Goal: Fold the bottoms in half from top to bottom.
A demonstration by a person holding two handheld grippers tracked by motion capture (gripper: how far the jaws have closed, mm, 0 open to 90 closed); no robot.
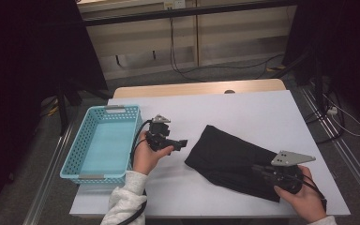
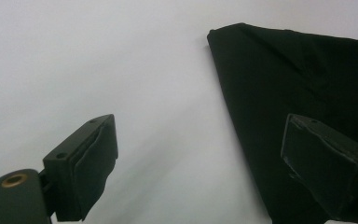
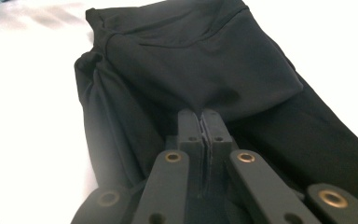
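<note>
A black cloth [image 1: 229, 157] lies folded on the white table [image 1: 262, 108], right of the middle. My right gripper [image 1: 258, 168] reaches into its near right end. In the right gripper view its jaws [image 3: 200, 114] stand pressed together, pinching an upper layer of the cloth [image 3: 191, 60]. My left gripper [image 1: 183, 143] is held just left of the cloth, pointing toward it. Its jaws [image 2: 200, 128] stand wide apart with nothing between them, and the cloth's [image 2: 307, 70] corner lies ahead on the right.
A light blue plastic basket [image 1: 71, 157] stands empty at the table's left edge, close to my left hand. Bare white tabletop stretches behind the cloth. Cables run across the floor beyond the table.
</note>
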